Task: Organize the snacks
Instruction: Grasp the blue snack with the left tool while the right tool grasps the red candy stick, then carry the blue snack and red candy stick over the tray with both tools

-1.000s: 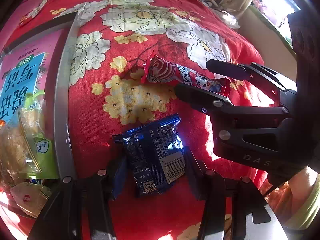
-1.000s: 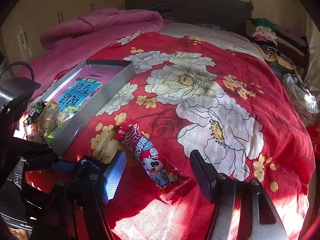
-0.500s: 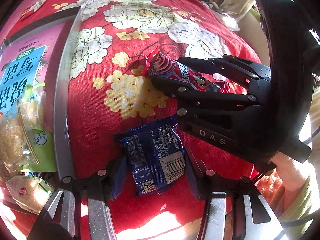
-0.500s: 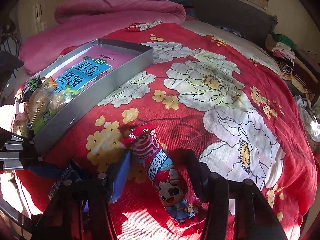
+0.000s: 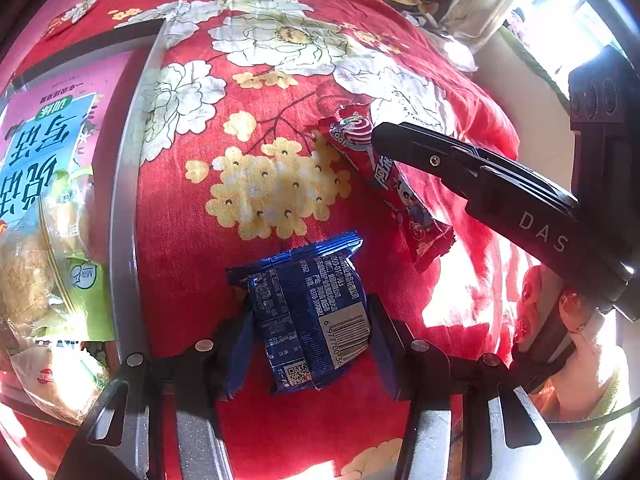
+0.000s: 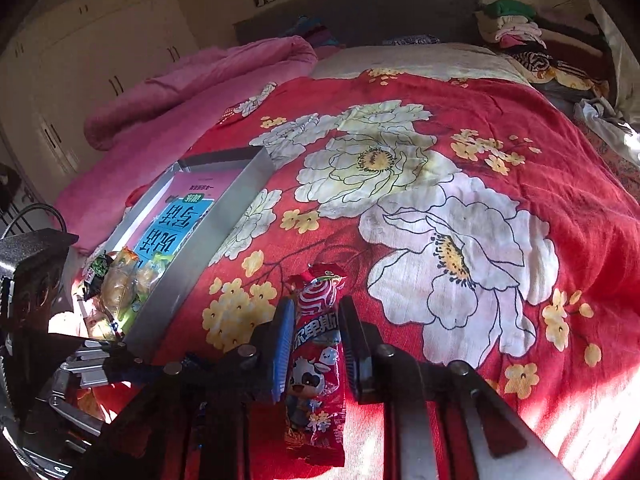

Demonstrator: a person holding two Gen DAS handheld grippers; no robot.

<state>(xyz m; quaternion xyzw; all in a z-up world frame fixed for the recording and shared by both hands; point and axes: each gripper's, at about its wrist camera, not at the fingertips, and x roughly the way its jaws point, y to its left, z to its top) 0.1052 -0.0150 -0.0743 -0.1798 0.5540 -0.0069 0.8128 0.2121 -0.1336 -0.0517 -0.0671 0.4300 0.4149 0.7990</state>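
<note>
A blue snack packet (image 5: pixel 308 312) sits between the fingers of my left gripper (image 5: pixel 308 308), which is shut on it just above the red floral bedspread (image 5: pixel 260 184). A long red snack packet (image 6: pixel 316 344) with a cartoon cow lies along my right gripper (image 6: pixel 316 308), whose pads are shut on its middle. In the left wrist view the same red packet (image 5: pixel 384 184) hangs under the right gripper's black fingers (image 5: pixel 440 158). A grey metal tray (image 6: pixel 208 256) to the left holds a pink-and-blue booklet and several bagged snacks (image 5: pixel 36 280).
The tray's rim (image 5: pixel 124 200) runs close beside my left gripper. A rolled pink blanket (image 6: pixel 180 88) lies behind the tray and piled clothes (image 6: pixel 512 28) at the bed's far right. A person's hand and sleeve (image 5: pixel 592 400) show at the lower right.
My right gripper came in over the red packet, rolled, and its jaws closed onto it from wide apart. The left gripper kept still with the blue packet in it.
</note>
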